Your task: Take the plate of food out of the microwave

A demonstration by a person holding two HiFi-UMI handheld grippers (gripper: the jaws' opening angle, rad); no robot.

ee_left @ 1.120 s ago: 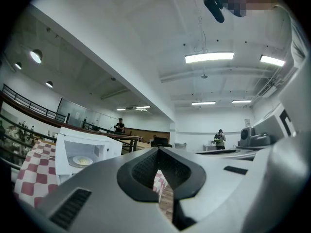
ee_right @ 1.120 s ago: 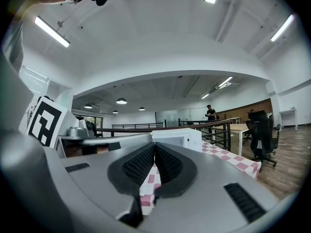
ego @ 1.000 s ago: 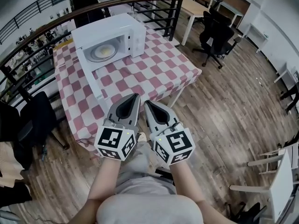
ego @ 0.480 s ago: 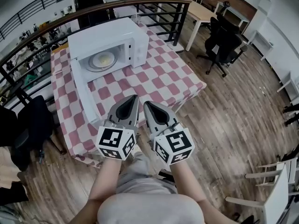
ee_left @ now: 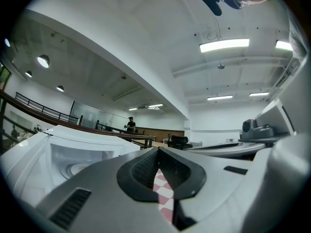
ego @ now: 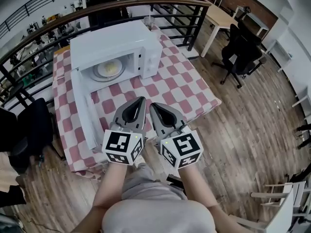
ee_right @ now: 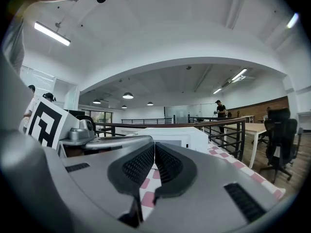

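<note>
White plate [ego: 108, 70] with pale yellow food sits inside microwave [ego: 121, 40], upper left, door [ego: 80, 108] open | step, I judge: approach, nothing grasped | my left tool [ego: 140, 101] and right tool [ego: 153, 107] both narrow, empty, centre frame over surface [ego: 187, 89] | next: reach in, widen, pinch rim.

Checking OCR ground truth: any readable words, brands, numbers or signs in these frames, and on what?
No readable text in any view.
Marker cubes: black-and-white square patterns only, no letters or numbers.
Microwave panel: any print is too small to read.
</note>
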